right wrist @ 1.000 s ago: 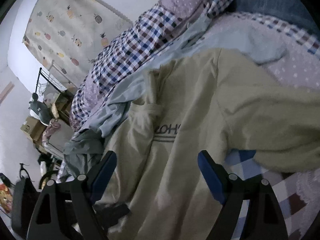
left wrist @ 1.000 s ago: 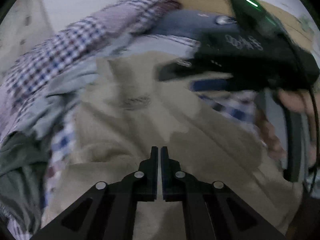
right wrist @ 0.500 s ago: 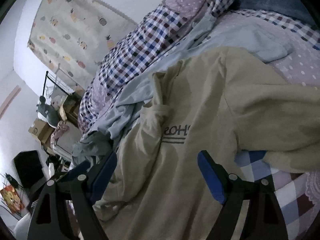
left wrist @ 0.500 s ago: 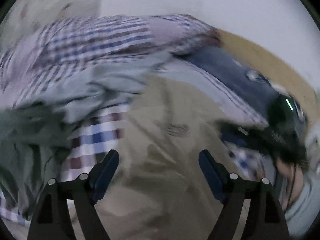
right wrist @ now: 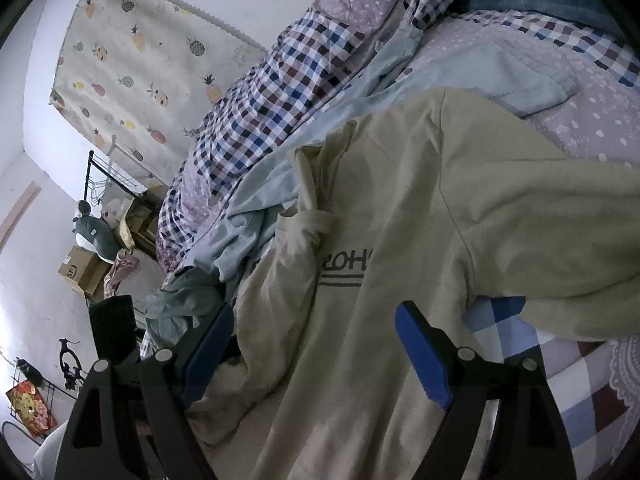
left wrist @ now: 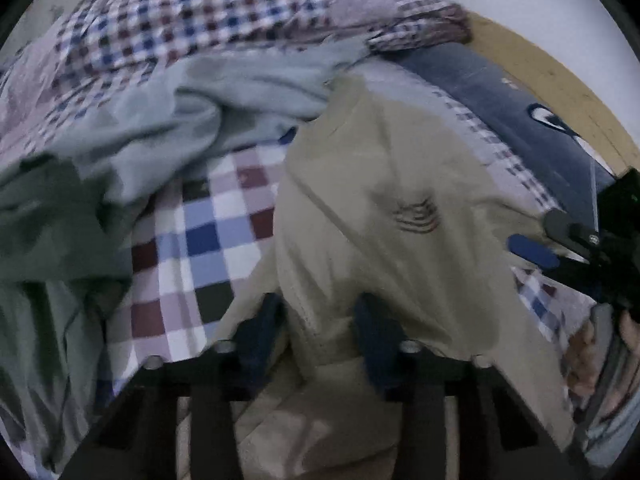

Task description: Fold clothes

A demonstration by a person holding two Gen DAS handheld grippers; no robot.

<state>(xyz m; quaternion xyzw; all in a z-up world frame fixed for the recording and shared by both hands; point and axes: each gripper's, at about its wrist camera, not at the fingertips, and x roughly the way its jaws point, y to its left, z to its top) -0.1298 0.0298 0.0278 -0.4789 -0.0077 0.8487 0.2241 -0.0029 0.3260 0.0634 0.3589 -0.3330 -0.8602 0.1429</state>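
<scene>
A beige sweatshirt (left wrist: pixel 380 208) with dark lettering on its chest lies spread over a checked bedspread. In the left wrist view a raised fold of its left edge runs between the fingers of my left gripper (left wrist: pixel 320 332), which are drawn in close and pinch the cloth. My right gripper (right wrist: pixel 316 356) hovers open over the sweatshirt (right wrist: pixel 420 208) just below the lettering, with nothing between its blue pads. The left wrist view also shows the right gripper (left wrist: pixel 560 240) at the right edge, with a hand (left wrist: pixel 592 344) below it.
A pale grey-blue garment (left wrist: pixel 180 108) and a dark green one (left wrist: pixel 44 216) lie crumpled left of the sweatshirt. The checked quilt (left wrist: pixel 208 232) is bunched at the back, beside a blue pillow (left wrist: pixel 500 96). A pineapple curtain (right wrist: pixel 140 60) and boxes (right wrist: pixel 80 268) stand beyond the bed.
My left gripper was shut a second ago, opened wide, swung left and has now drawn in on a fold of the sweatshirt. The right gripper stayed open and barely moved.
</scene>
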